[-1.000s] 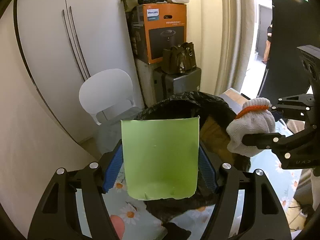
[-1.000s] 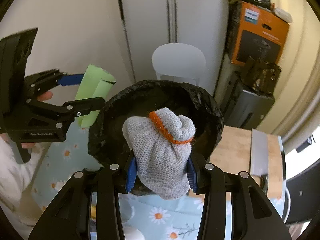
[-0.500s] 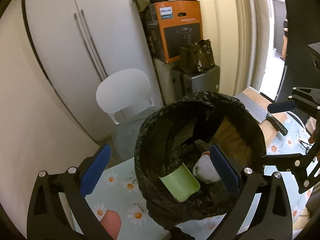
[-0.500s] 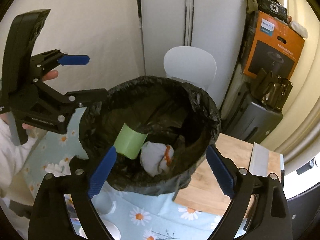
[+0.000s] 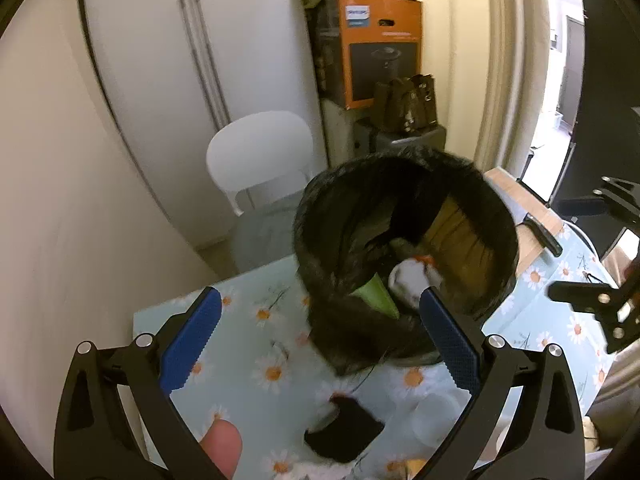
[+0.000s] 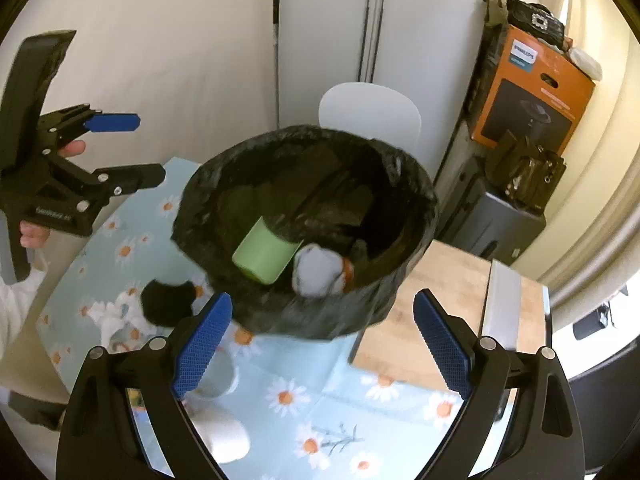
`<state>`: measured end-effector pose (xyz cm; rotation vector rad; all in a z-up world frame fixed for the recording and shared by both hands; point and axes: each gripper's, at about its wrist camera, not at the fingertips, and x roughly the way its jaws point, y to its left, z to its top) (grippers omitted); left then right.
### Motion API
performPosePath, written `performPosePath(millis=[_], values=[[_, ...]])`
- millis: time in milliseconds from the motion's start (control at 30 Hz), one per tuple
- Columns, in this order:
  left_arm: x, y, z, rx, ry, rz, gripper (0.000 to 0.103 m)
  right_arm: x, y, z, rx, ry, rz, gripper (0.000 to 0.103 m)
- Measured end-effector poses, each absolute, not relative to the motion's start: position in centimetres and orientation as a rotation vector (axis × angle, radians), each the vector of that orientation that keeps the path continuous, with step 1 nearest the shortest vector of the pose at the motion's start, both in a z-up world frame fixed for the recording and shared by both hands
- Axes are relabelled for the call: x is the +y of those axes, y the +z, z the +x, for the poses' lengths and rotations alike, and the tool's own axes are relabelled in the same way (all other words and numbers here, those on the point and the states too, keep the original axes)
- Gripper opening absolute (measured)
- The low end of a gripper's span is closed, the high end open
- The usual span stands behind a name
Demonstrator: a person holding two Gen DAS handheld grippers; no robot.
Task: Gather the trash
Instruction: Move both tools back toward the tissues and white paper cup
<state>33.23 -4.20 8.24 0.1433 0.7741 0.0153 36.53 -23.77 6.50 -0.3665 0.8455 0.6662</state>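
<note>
**Trash sits in the bag as both your grippers stand empty**

Trash bin (image 6: 304, 232), lined with a black bag, stands on the daisy-print tablecloth (image 6: 304, 392). Inside it lie a green paper cup (image 6: 264, 256) on its side and, touching it at 3 o'clock, a balled grey glove (image 6: 320, 274) with an orange cuff. Your left gripper (image 5: 320, 336) is spread wide with nothing between its blue pads (image 5: 190, 338); the bin lies beyond its tips toward 1 o'clock. Your right gripper (image 6: 322, 344) is likewise spread wide and holds nothing, the bin just past its tips at 12 o'clock. A black scrap (image 6: 166, 304) lies on the cloth at the bin's 8 o'clock. A wooden cutting board (image 6: 424, 312) lies beside the bin at 4 o'clock, and a white mug (image 6: 216, 372) stands near your right gripper's left finger. Behind the bin stand a white chair (image 6: 370, 110) and an orange Philips box (image 6: 532, 92).
</note>
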Motion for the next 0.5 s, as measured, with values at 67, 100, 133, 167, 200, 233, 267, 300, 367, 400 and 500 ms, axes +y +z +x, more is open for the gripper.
performPosePath(millis=[67,100,133,167,200,233,267,300,367,400,500], values=[[-3.4,7.8,32.2,0.785,0.030,0.124,0.097,-23.8,6.2,35.5,0.858,0.663,-0.363,0.088],[-3.1,7.6,31.7,0.790,0.034,0.117,0.097,-23.8,6.1,35.2,0.865,0.656,-0.362,0.088],[-2.8,7.3,31.2,0.796,0.036,0.109,0.097,-23.7,5.9,34.5,0.873,0.644,-0.362,0.088],[-2.4,7.0,30.6,0.808,0.040,0.102,0.097,-23.6,5.8,34.1,0.875,0.640,-0.358,0.088],[-2.1,6.8,30.4,0.816,0.043,0.101,0.097,-23.6,5.6,33.7,0.884,0.641,-0.349,0.088],[-1.8,6.6,29.9,0.825,0.044,0.099,0.097,-23.5,5.5,33.4,0.892,0.641,-0.342,0.088],[-1.6,6.3,29.4,0.833,0.043,0.095,0.097,-23.5,5.2,33.0,0.906,0.642,-0.327,0.088],[-1.2,6.0,28.9,0.844,0.044,0.092,0.097,-23.6,4.8,32.7,0.924,0.642,-0.313,0.088],[-0.6,5.4,28.0,0.858,0.051,0.086,0.097,-23.7,4.3,32.0,0.942,0.633,-0.308,0.088],[-0.4,5.1,27.8,0.865,0.051,0.079,0.097,-23.7,4.1,31.8,0.948,0.628,-0.309,0.088],[0.5,4.0,26.7,0.886,0.061,0.060,0.097,-23.7,3.3,30.6,0.972,0.619,-0.314,0.088]])
